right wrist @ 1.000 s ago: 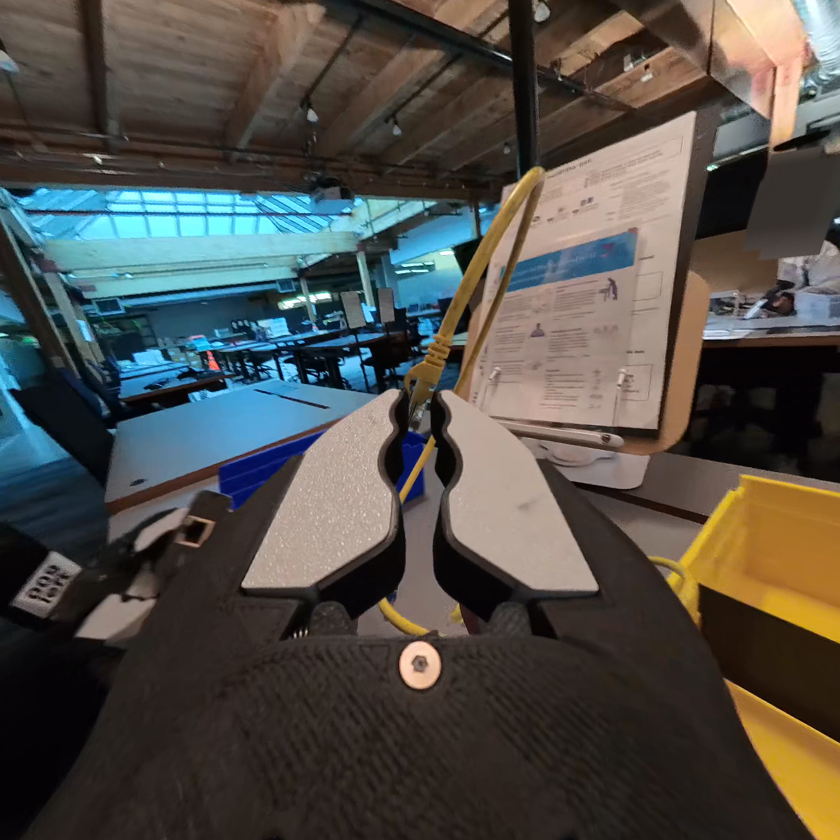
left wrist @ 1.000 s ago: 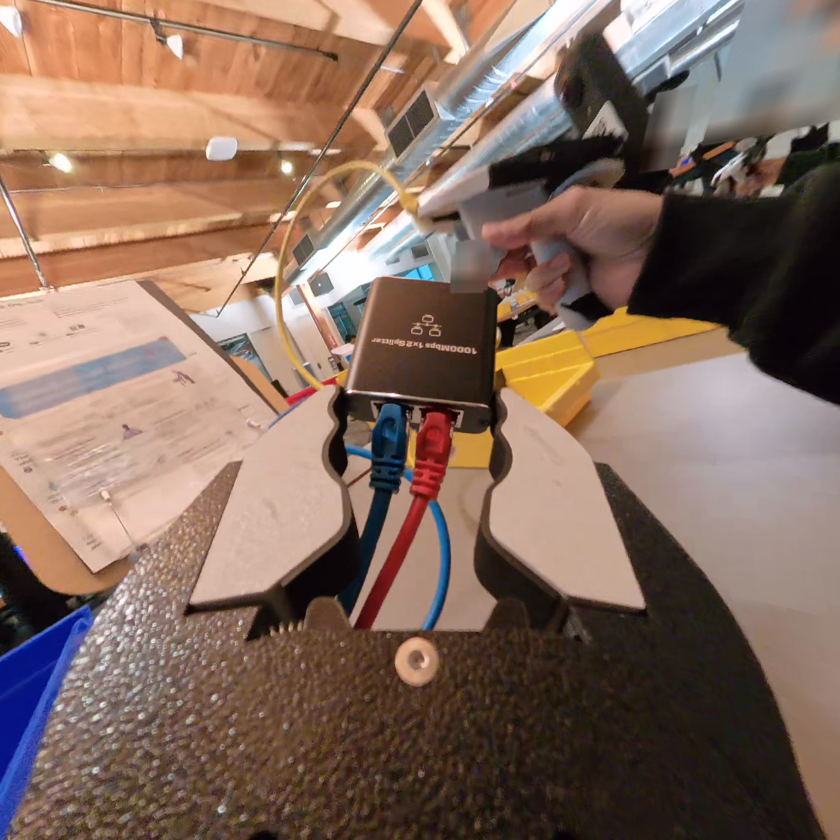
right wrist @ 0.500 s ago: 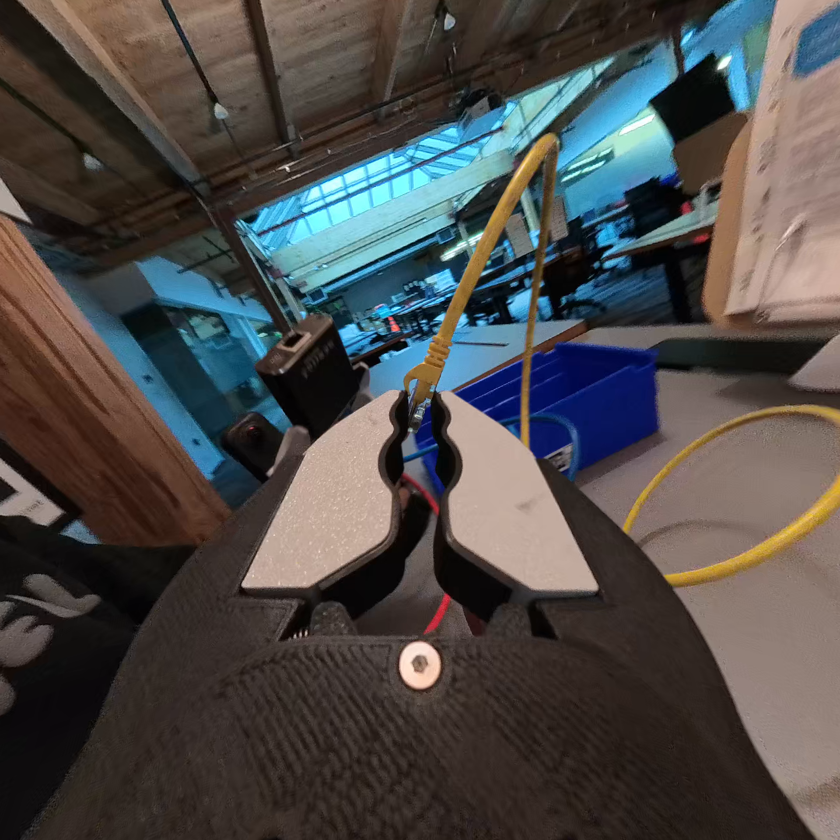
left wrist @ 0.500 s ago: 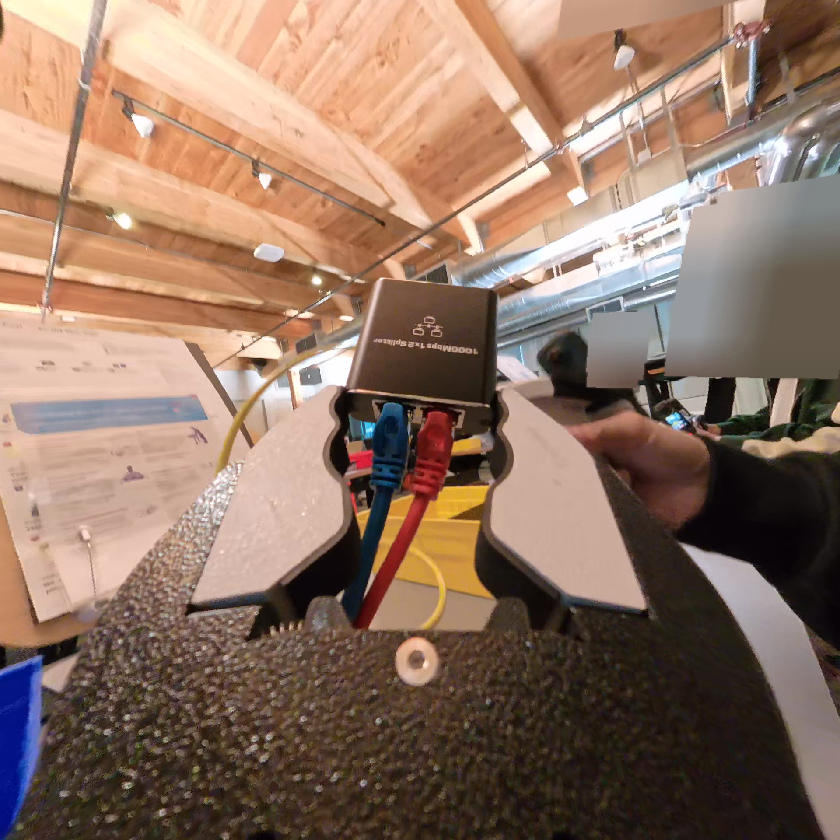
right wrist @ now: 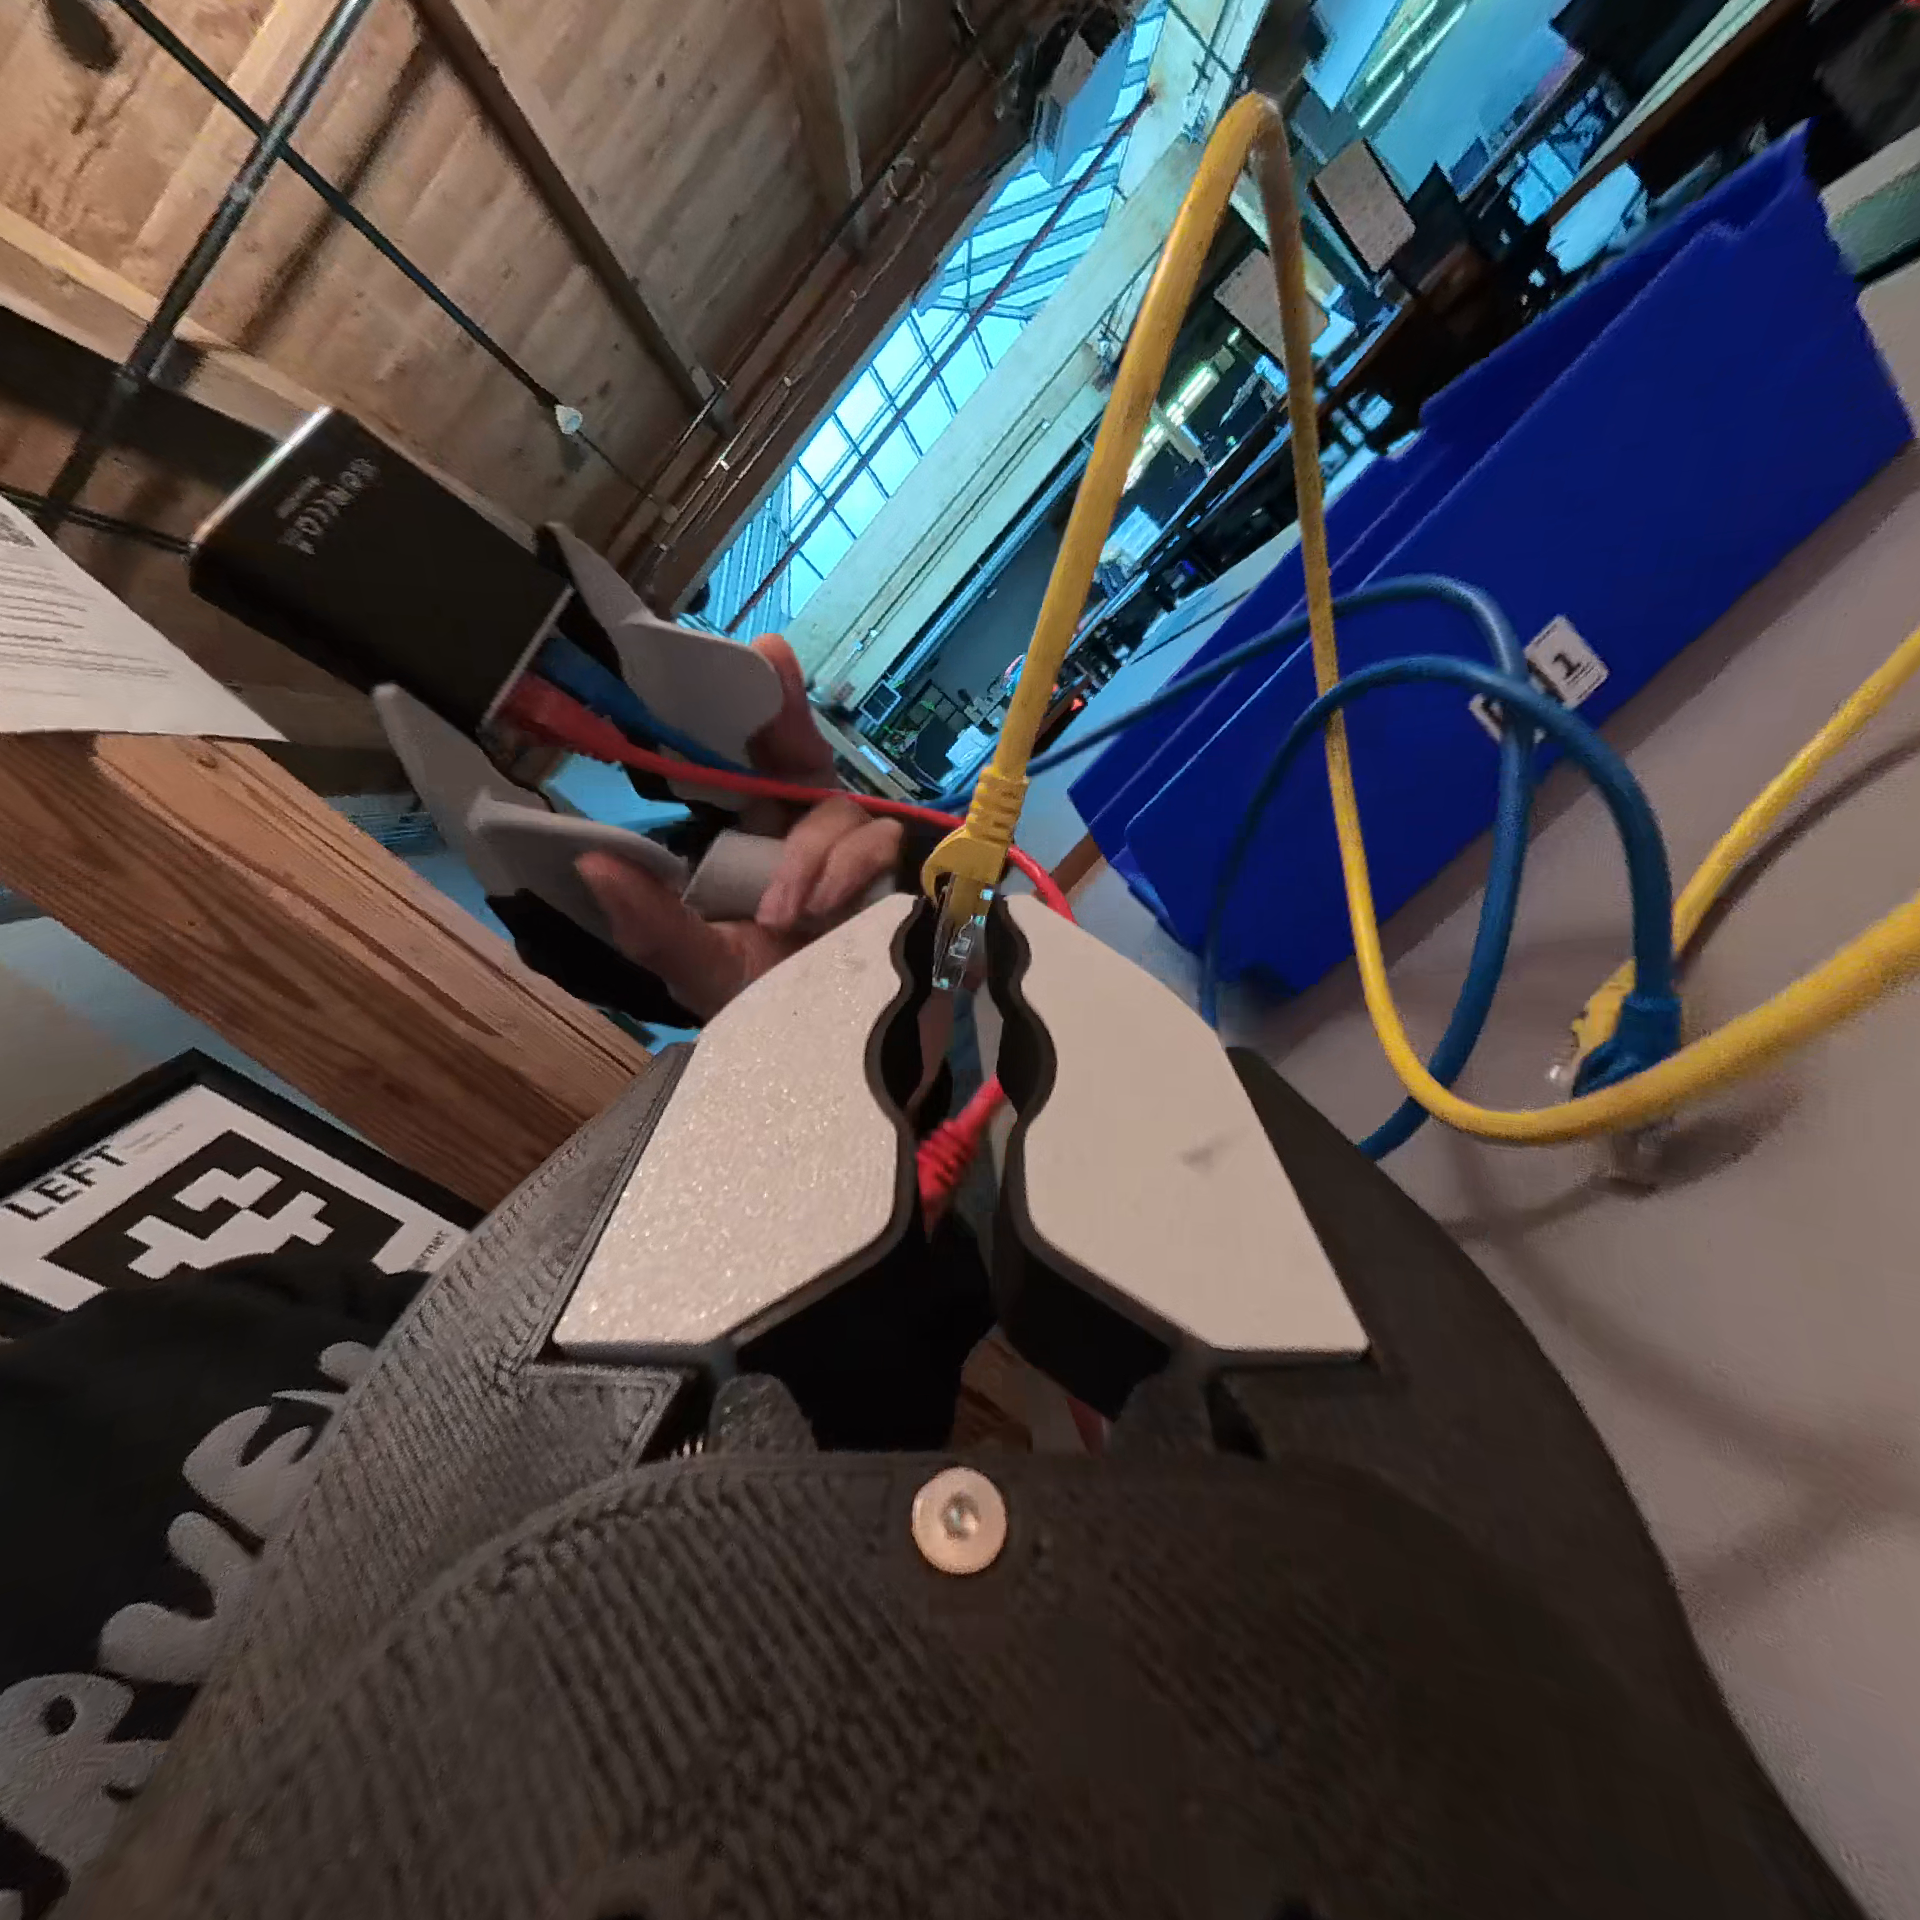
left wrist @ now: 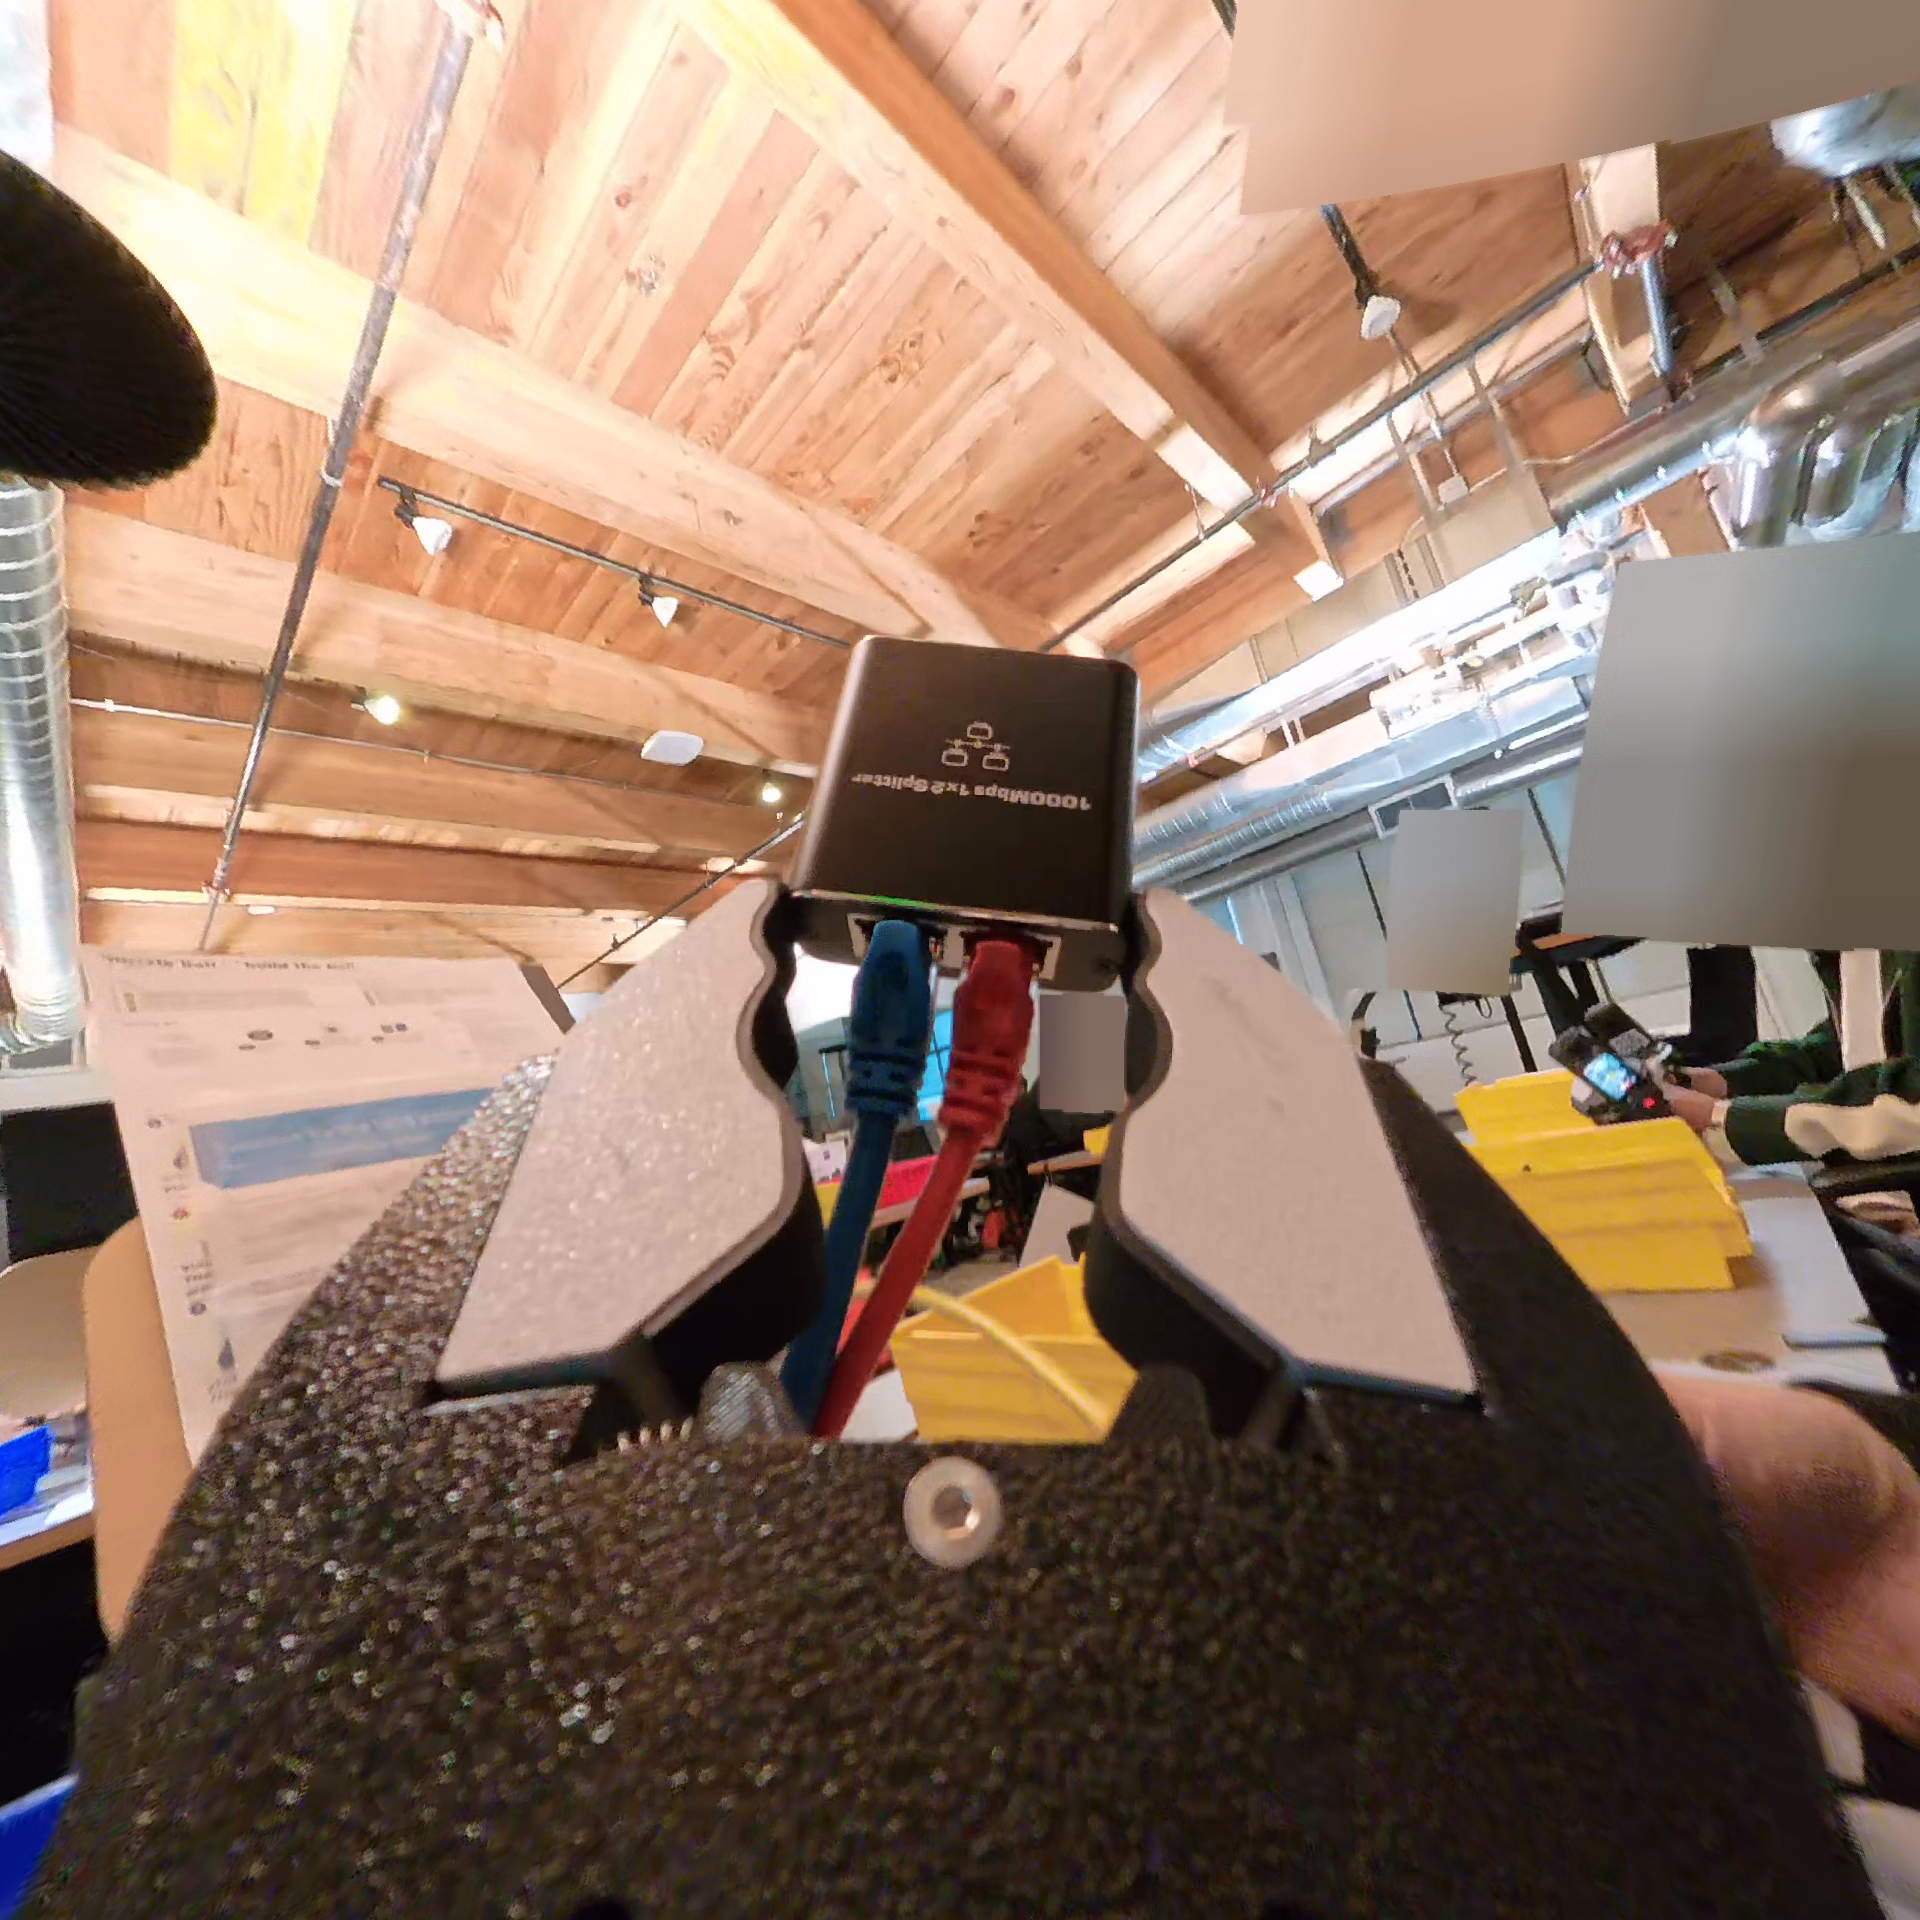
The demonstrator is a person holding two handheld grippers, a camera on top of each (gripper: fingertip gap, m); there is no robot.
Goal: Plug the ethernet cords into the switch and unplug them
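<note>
Switch [left wrist: 971, 795] raised higher; yellow cord [left wrist: 1023, 1340] over yellow bin [left wrist: 997, 1382]

We note a black switch [left wrist: 971, 790] with white markings, a blue cord [left wrist: 881, 1023], a red cord [left wrist: 992, 1023] and a yellow cord [right wrist: 1101, 457]. Gripper fingers [left wrist: 644, 1153] are grey on speckled black. Bins: yellow [left wrist: 1003, 1371] and blue [right wrist: 1538, 582]. The table [right wrist: 1662, 1351] is grey.
</note>
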